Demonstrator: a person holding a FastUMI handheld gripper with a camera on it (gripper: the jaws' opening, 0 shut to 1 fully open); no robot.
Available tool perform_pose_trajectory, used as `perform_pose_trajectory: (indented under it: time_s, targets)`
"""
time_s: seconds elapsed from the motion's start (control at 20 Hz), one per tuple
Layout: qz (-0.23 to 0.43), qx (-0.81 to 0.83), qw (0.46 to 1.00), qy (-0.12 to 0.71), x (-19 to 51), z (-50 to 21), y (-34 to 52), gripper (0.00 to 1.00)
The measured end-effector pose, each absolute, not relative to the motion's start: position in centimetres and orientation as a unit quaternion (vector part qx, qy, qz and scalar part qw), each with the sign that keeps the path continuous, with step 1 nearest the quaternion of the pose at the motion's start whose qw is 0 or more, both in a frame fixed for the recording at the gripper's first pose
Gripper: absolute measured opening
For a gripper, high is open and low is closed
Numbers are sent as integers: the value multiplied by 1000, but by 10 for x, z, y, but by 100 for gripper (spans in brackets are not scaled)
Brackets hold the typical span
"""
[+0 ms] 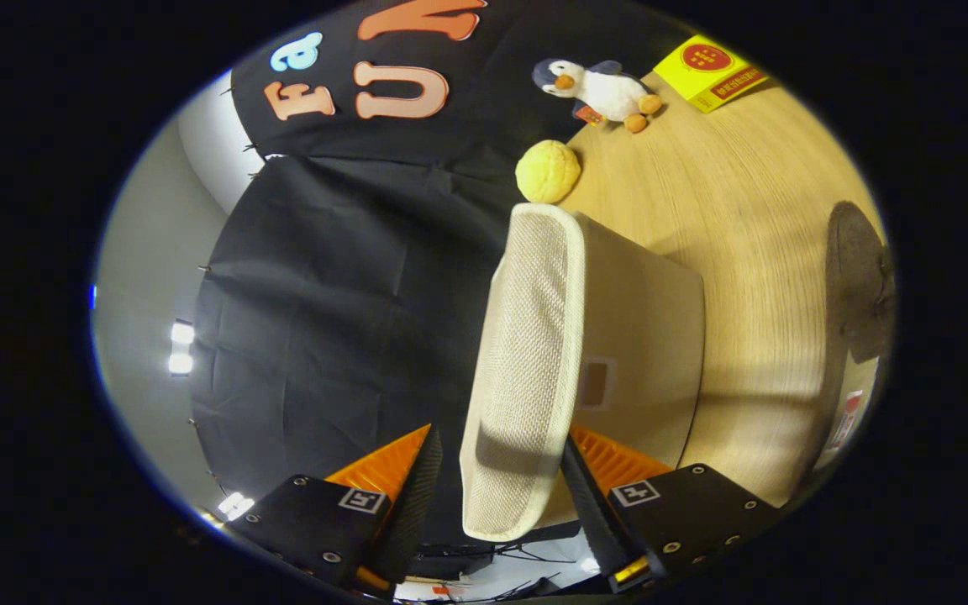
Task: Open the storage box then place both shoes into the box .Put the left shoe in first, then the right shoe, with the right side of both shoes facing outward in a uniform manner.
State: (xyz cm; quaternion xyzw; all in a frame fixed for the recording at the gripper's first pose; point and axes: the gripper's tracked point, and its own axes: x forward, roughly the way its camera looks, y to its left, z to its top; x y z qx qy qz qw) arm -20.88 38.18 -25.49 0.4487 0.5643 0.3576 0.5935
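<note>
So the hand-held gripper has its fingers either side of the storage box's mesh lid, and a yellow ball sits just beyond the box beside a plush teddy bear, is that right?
Not quite: the plush toy is a penguin, not a teddy bear. The gripper view shows the rest as you say: the hand-held gripper has its fingers either side of the mesh lid of the storage box, and the yellow ball sits just beyond the box.

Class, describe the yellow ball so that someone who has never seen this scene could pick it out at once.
Start at the beige storage box on the wooden table; the gripper holds its mesh lid between its open fingers. Beyond the lid's far end lies the yellow ball, nearer than the plush penguin and yellow packet. It alone is round and bumpy.
</note>
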Motion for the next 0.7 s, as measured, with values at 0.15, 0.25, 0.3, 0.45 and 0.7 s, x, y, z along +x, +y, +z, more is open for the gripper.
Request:
perform_pose_trajectory:
  time_s: [0.15,0.25,0.3,0.45,0.7]
  targets:
    - [388,449,602,534,-201,-212,397,62]
    - [391,426,631,517,-191,-197,409,47]
    - [395,416,642,509,-186,-190,417,35]
    - [416,388,661,489,-179,-162,444,22]
    - [444,350,676,472,-166,-138,507,19]
